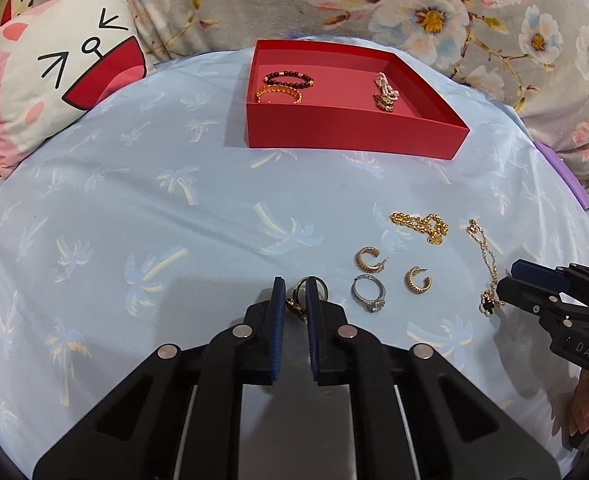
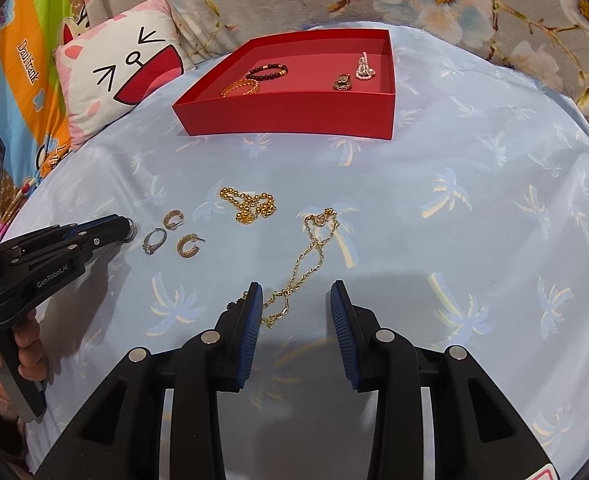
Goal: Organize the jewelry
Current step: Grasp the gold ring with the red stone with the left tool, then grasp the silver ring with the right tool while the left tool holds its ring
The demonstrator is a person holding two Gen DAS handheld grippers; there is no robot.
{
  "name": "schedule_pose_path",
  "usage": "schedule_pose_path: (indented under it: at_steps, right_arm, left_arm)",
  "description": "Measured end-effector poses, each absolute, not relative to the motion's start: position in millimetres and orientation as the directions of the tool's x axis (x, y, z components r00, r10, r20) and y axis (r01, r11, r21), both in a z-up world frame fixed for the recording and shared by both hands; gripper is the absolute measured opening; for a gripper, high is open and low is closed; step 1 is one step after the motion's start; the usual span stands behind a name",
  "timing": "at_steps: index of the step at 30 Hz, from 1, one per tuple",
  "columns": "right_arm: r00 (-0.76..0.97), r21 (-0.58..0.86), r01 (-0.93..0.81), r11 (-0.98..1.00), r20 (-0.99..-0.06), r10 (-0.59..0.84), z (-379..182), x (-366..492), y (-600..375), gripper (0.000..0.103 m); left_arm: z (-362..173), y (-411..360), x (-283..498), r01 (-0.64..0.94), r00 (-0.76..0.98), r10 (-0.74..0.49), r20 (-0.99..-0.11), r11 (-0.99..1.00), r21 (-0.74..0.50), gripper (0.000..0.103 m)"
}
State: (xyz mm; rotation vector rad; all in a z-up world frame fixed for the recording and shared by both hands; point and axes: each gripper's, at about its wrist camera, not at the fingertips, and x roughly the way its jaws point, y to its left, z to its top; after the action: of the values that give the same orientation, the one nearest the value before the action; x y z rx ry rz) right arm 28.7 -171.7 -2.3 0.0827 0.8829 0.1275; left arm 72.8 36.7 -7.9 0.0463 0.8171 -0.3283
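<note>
A dark ring [image 1: 296, 300] is pinched by the left gripper [image 1: 295, 294] on the bed [image 1: 134, 200]; the right gripper [image 2: 296, 300] is held spread over a gold chain [image 2: 310, 256]. Open sheet lies before the red tray [image 1: 350, 132].

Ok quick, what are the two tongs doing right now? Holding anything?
Left tongs: closed on a ring.
Right tongs: open, holding nothing; the gold chain lies between them on the cloth.

Three rings [image 1: 368, 293] — two earrings [image 1: 368, 260]
</note>
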Motion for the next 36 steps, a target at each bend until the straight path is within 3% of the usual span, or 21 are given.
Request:
schedule_pose_path:
  at_steps: [36]
  right_arm:
    - [0.595, 0.140, -0.262, 0.955, -0.756, 0.274, 6, 55, -102, 0.034]
  left_arm:
    - [8, 57, 71, 0.270, 0.664, -0.292, -0.689, 0.952, -0.143, 0.009]
